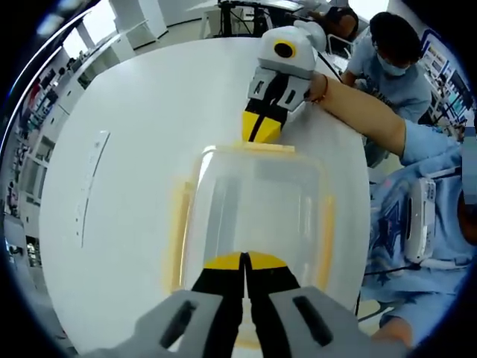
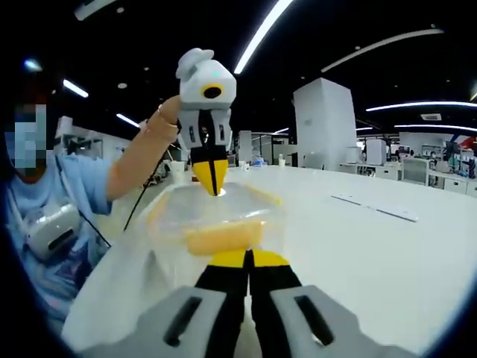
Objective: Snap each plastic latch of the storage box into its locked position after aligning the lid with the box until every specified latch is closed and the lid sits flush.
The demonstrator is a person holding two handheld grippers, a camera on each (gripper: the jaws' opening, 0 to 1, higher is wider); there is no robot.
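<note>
Two closed grippers, our left point(image 1: 244, 270) and right point(image 1: 262, 128), press opposite ends of the box point(image 1: 253, 216) on the white table point(image 1: 127, 149). We judge it light, slippery, thin-walled; yellow latches point(image 1: 177, 231) are where to push.

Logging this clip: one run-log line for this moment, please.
clear plastic storage box, yellow latches | white table | left gripper shut, near end | right gripper shut, far latch

opposing close views, sharing storage box point(image 1: 253, 216)
</note>
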